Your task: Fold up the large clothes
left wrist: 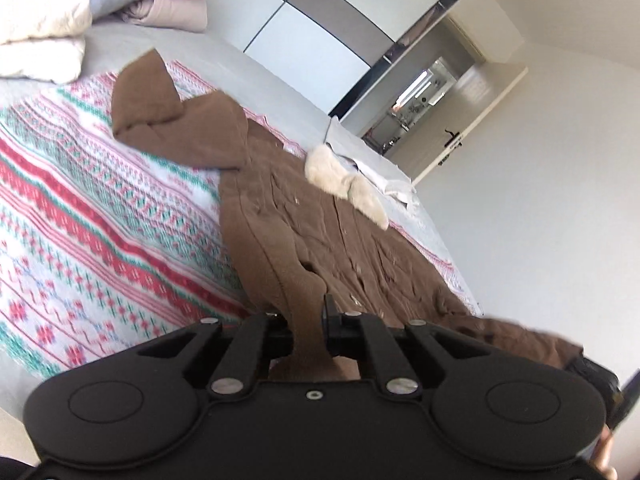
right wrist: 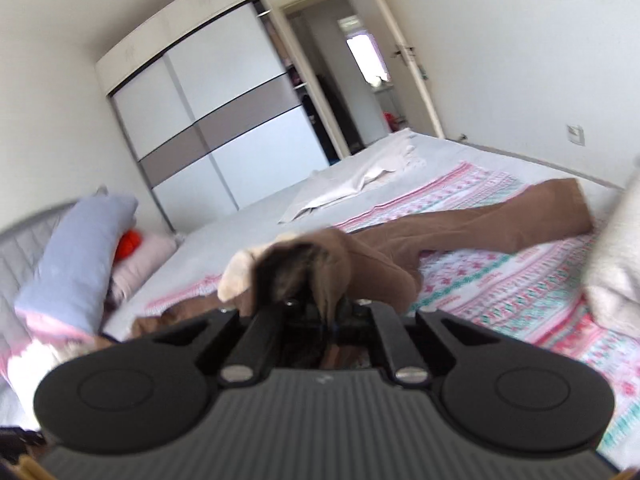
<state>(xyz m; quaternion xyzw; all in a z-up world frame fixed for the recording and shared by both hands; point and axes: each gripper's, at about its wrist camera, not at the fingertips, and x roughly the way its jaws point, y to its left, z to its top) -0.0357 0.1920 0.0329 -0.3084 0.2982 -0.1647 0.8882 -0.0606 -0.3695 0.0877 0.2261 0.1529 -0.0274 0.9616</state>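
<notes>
Left wrist view has the left gripper [left wrist: 306, 320] clamped down on a pinch of the brown coat [left wrist: 320, 220], near its closest edge, with the fabric bunched up between the fingers. Right wrist view shows the right gripper [right wrist: 316, 308] closed on another bit of the same coat, at the end with the cream fur trim [right wrist: 240, 276]. So both ends look grabbed, but I'd say the folding has barely started: the coat mostly lies spread out on the patterned blanket [left wrist: 80, 200] on the bed, one sleeve [left wrist: 148, 100] flopped out sideways and not tucked in yet. Around it: a pile of bedding [left wrist: 44, 20] near the head end, a white cloth [right wrist: 360, 176] further off, wardrobe [right wrist: 216, 112] behind. Nothing really blocks the fold, just that loose sleeve
</notes>
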